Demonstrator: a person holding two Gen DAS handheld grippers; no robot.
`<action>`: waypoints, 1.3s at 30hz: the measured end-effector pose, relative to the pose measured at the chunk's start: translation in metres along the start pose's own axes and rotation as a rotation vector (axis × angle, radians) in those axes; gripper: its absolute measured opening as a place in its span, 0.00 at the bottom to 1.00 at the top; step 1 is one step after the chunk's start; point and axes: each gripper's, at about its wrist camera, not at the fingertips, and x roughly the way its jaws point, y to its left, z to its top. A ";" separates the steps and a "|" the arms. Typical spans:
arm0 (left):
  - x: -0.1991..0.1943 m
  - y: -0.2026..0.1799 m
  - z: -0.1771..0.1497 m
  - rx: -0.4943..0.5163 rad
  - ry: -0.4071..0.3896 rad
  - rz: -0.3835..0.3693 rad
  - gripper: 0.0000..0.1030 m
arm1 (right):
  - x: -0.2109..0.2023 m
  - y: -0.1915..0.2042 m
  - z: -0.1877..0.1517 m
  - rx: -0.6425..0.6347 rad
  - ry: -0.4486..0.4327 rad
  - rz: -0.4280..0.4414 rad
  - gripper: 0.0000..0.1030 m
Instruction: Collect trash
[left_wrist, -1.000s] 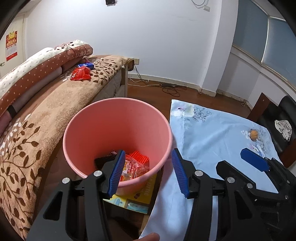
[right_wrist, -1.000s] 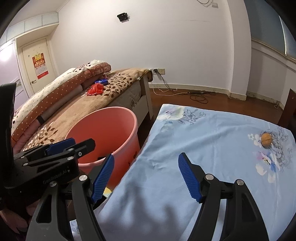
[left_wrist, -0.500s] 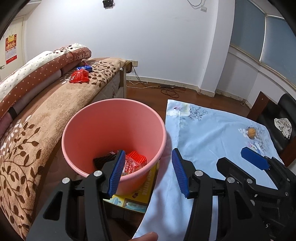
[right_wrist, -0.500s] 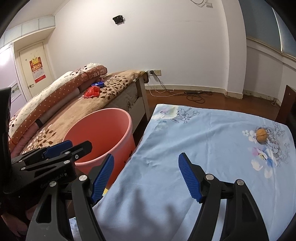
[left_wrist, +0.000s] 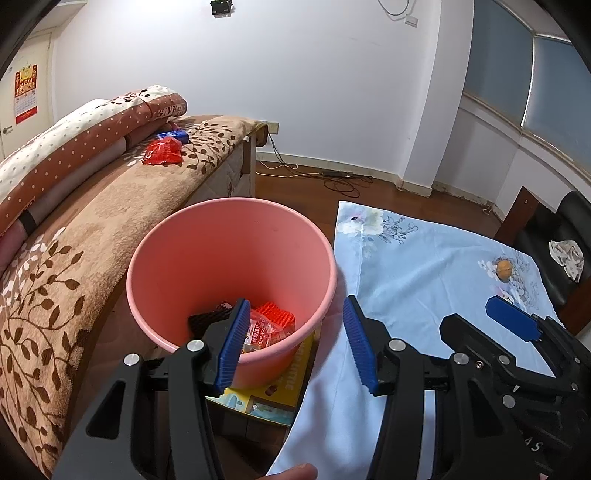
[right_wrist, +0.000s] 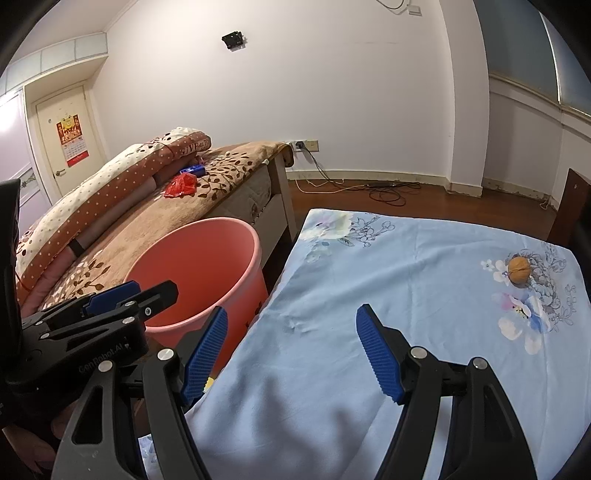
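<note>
A red wrapper (left_wrist: 163, 153) lay on the bed (left_wrist: 96, 221), the left gripper (left_wrist: 293, 341) hung wide and empty over the pink bin (left_wrist: 177, 258) holding wrappers, and the right gripper (right_wrist: 291, 354) gaped empty above the blue-clothed bench (right_wrist: 406, 295) bearing a walnut (right_wrist: 518, 270).

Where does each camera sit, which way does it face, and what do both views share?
Left wrist: rides the left gripper, looking down into the pink bucket of wrappers; its open fingers, the right gripper and a fingertip show.
Right wrist: rides the right gripper, facing across the blue floral cloth toward the walnut; its open fingers and the left gripper show.
Shared: bucket, cloth, walnut, the bed's red wrapper.
</note>
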 end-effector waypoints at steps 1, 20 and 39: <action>0.000 0.000 0.000 0.000 0.000 -0.001 0.51 | 0.000 0.000 0.000 0.000 0.001 -0.002 0.69; 0.003 0.007 -0.001 -0.015 0.006 0.000 0.51 | 0.003 -0.001 0.003 0.004 0.006 -0.010 0.69; 0.003 0.007 -0.002 -0.017 0.001 0.001 0.51 | 0.002 0.000 0.002 0.008 -0.002 -0.014 0.69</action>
